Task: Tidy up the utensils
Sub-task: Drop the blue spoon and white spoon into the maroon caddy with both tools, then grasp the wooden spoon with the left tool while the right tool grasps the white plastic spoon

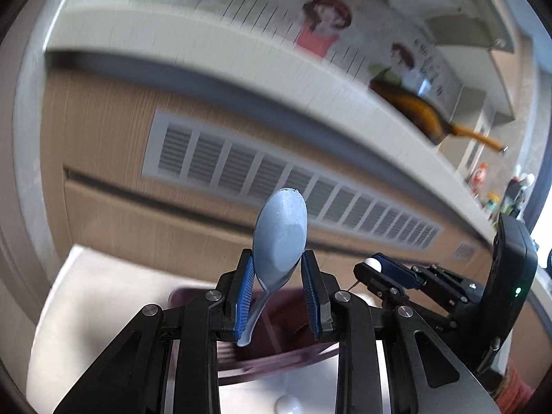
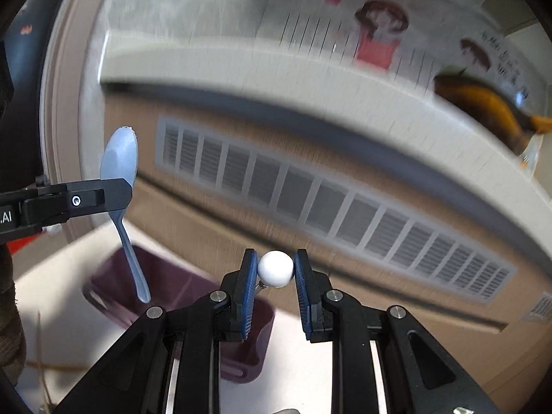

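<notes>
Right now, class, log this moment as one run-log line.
left hand-held gripper: holds blue spoon, bowl up | right hand-held gripper: grips white ball-ended utensil | purple bin: below both

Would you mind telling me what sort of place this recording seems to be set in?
Probably a home kitchen. A frying pan sits on a pale countertop, wood-look cabinet fronts with a louvred vent run below it, and bottles stand further along.
</notes>
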